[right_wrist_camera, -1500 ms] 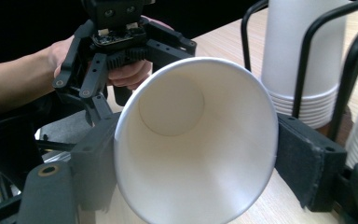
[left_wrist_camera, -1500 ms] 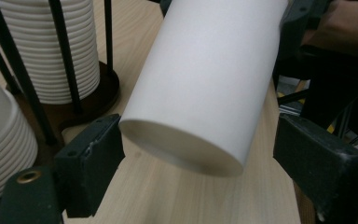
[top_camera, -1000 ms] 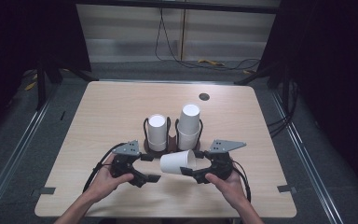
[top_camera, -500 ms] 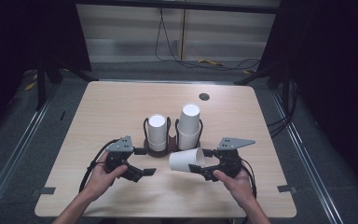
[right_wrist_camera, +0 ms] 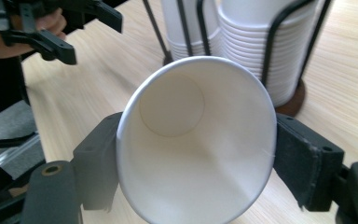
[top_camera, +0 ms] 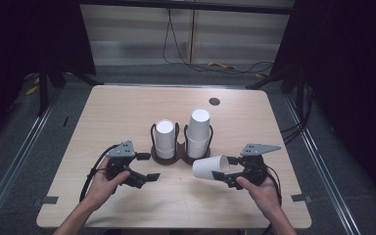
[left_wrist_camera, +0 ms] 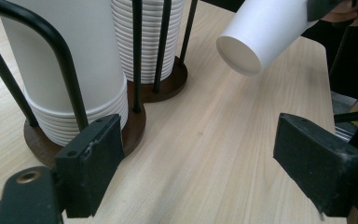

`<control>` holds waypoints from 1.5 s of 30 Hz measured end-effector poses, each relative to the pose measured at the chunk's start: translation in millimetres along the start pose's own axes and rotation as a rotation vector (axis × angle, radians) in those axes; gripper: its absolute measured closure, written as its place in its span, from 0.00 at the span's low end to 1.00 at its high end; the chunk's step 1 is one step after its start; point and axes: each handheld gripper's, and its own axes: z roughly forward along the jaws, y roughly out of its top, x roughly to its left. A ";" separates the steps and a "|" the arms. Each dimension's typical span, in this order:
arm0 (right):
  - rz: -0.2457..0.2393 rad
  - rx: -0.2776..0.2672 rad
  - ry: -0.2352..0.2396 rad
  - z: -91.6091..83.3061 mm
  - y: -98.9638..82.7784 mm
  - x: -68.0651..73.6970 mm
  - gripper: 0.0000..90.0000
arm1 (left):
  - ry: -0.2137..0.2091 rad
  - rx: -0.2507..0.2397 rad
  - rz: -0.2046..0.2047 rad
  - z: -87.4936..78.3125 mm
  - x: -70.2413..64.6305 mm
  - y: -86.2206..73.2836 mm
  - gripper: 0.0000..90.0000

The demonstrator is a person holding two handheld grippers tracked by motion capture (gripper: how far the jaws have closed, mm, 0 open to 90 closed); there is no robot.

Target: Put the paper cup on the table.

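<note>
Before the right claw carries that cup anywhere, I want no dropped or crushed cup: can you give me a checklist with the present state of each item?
1. Right claw shut on the paper cup: ok, a pad presses each side.
2. Cup shape: not ok, the mouth is squeezed to an oval in the right gripper view.
3. Cup clear of the table: ok, it is held on its side above the wood.
4. Left claw free: ok, open and holding nothing.
5. Left claw apart from the cup: ok, a gap shows in the high view.
6. Cup stacks seated in the wire holder: ok, both upright.
</note>
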 end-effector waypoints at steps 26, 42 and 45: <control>0.026 0.090 -0.192 -12.8 16.3 -42.5 0.27 | 0.025 0.004 0.006 -3.7 4.4 -1.5 0.18; 0.081 0.206 -0.334 -5.9 43.1 -68.9 0.27 | 0.037 0.021 0.011 -2.1 5.4 -2.9 0.18; 0.088 0.222 -0.329 -4.2 46.3 -71.7 0.26 | 0.035 0.027 0.012 -2.4 5.9 -3.1 0.18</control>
